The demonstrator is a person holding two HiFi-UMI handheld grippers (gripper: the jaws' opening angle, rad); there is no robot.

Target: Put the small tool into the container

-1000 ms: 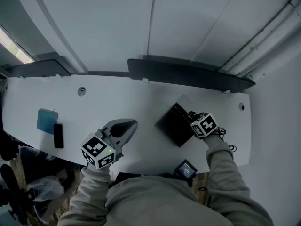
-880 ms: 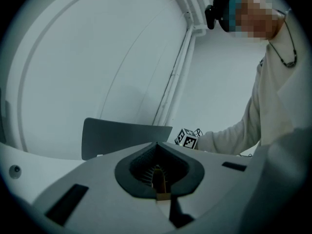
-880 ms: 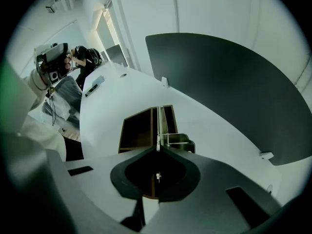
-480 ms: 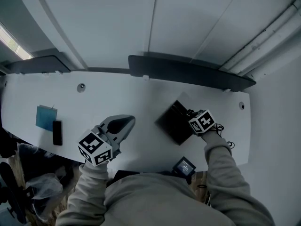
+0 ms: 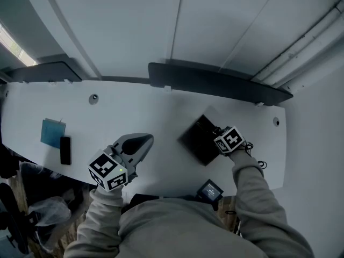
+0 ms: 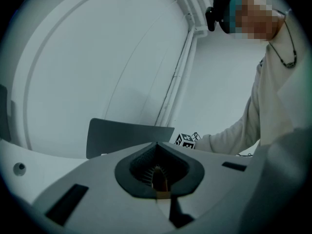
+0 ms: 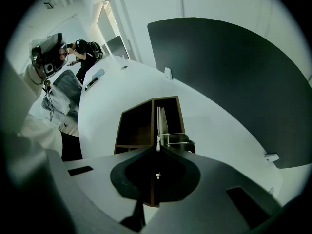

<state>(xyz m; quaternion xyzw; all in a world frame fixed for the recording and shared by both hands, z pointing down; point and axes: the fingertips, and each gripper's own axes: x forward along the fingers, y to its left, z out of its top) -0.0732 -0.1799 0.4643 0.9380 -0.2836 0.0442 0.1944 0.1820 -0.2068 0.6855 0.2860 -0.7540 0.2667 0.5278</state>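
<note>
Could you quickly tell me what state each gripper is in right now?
Left gripper: closed, empty.
Right gripper: closed, facing the container; thin pale sliver at its tips, grip on it cannot be told.

Two tongs (image 5: 144, 141) (image 5: 216, 129), one container (image 5: 194, 142), one phone (image 5: 65, 150)

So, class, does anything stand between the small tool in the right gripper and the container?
Nothing visible does. The small tool, pinched in the right gripper's shut jaws, hangs over the open container, in line with its divider. A metal piece lies in one compartment.
</note>
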